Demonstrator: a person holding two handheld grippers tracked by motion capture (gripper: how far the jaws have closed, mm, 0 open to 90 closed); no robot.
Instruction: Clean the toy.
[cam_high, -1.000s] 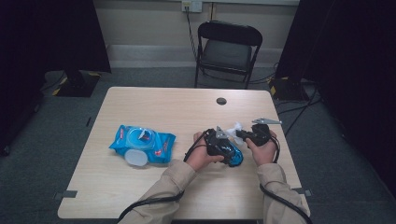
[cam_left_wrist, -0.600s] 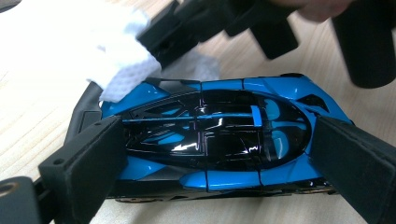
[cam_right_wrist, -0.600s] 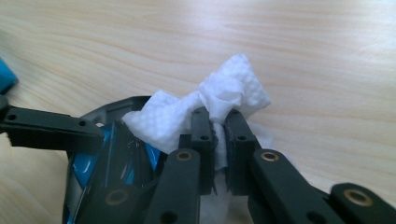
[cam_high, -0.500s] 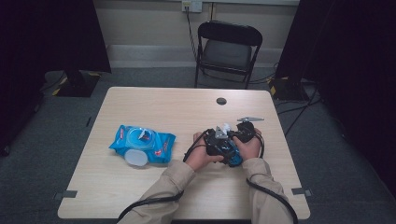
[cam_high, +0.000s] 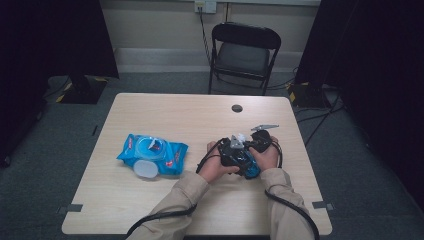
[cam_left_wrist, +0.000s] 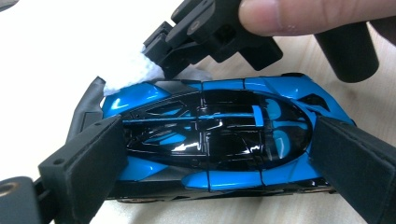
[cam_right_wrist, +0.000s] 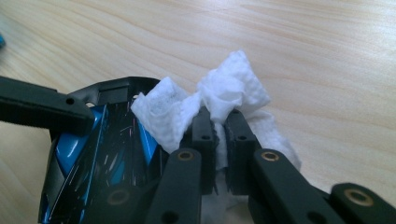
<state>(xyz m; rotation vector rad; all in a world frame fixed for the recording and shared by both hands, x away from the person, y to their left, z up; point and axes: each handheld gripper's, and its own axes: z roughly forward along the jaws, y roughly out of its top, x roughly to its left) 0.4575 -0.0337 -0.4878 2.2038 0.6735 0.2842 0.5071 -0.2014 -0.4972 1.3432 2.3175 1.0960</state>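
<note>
The blue and black toy car (cam_left_wrist: 210, 135) sits on the worktop (cam_high: 190, 117), toward its right side, clamped end to end between the pads of your left tool (cam_left_wrist: 224, 158), one pad at each end of the body. Your right tool (cam_right_wrist: 219, 135) has its jaws nearly closed, pinching a crumpled white wipe (cam_right_wrist: 210, 105), and it presses that wipe against one end of the car. In the high view your left hand (cam_high: 215, 165) and right hand (cam_high: 267, 157) sit close together around the car, forearms coming in from the near edge and angled inward, the right tool tilted down toward the car. A blue pack of wipes (cam_high: 152, 154) lies well apart to the left.
</note>
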